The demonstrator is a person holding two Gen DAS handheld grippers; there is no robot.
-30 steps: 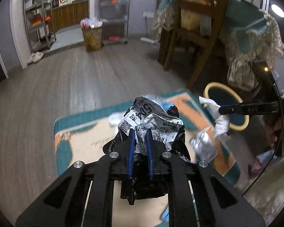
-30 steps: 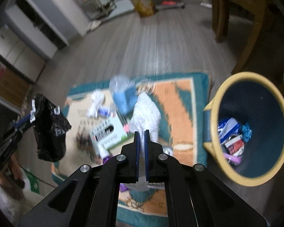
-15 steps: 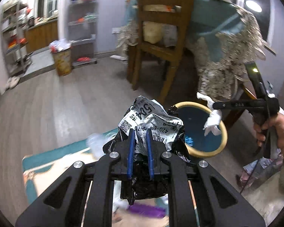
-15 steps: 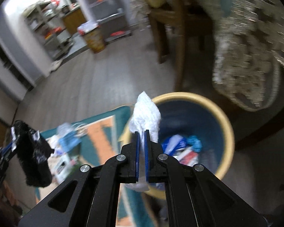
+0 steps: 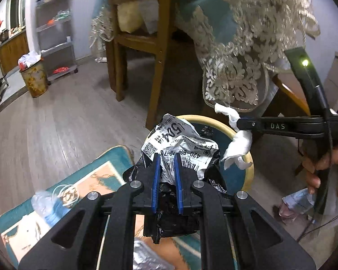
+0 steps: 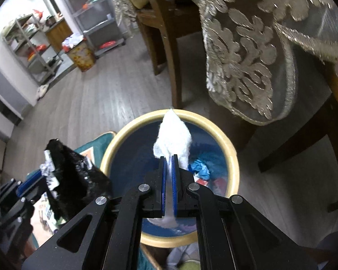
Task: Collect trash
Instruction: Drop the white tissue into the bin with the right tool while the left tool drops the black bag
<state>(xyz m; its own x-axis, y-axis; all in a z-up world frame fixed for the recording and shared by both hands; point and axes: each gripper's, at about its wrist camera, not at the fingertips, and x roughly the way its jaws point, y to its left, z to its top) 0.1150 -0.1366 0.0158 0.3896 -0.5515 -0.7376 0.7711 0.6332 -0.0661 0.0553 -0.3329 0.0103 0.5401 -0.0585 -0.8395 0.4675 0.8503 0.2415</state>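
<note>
The right tongs (image 6: 168,164), pinched tight on a white tissue (image 6: 173,136), hung over the bin (image 6: 233,157) for dropping. At nine o'clock, the left tongs (image 5: 166,171) clamped a crumpled black bag (image 5: 180,155), seemingly waiting its turn.

A lived-in home, dining room opening onto a kitchen. A wooden chair (image 5: 133,33) stands at twelve o'clock beside a table under a lace-edged cloth (image 5: 241,51). Storage shelves (image 5: 56,31) and wooden cabinets (image 5: 11,49) sit at ten o'clock; a patterned rug (image 5: 83,180) covers plank flooring.
</note>
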